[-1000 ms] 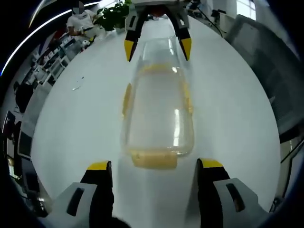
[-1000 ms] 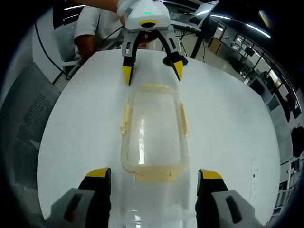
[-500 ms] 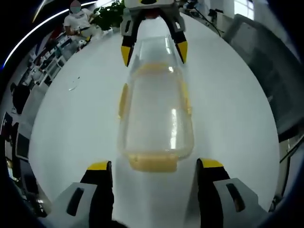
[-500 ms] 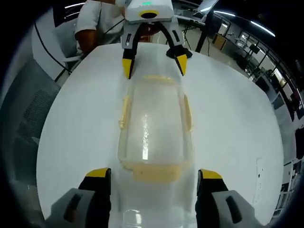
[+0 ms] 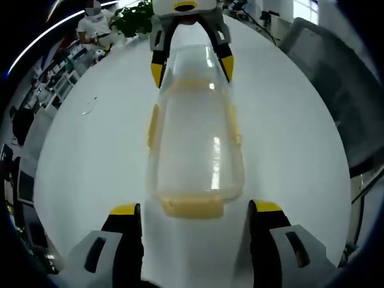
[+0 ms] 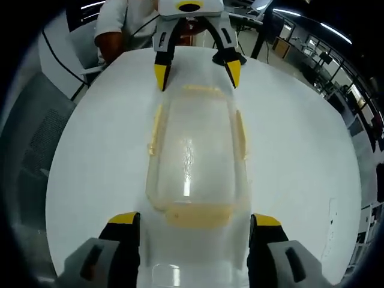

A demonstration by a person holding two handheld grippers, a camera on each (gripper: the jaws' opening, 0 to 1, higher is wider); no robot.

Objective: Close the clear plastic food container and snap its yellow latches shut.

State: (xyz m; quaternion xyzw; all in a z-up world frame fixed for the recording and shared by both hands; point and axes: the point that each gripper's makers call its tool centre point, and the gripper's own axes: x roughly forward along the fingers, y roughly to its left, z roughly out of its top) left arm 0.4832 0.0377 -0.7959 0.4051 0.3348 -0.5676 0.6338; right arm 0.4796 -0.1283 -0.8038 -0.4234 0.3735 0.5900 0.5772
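A clear plastic food container (image 5: 195, 144) lies lengthwise on the white table (image 5: 90, 168), its lid resting on top. Yellow latches show at its near end (image 5: 192, 207) and along both long sides (image 5: 153, 126). My left gripper (image 5: 194, 209) is open, its yellow-tipped jaws standing either side of that near end latch. The right gripper (image 5: 192, 63) is open at the far end, jaws flanking the container. In the right gripper view the same container (image 6: 195, 156) runs away from my open right gripper (image 6: 194, 219), whose jaws straddle the near yellow latch (image 6: 201, 214). The left gripper (image 6: 195, 67) stands open at the far end.
The table is round with edges close on both sides. A grey chair (image 6: 36, 138) stands beside it, also visible as a chair (image 5: 336, 72) in the left gripper view. A person (image 6: 123, 27) sits at the far edge. A small clear scrap (image 5: 90, 108) lies on the tabletop.
Both grippers have closed in on the container's two ends. Each opposite gripper's jaws now flank the far end, and the container stayed in place.
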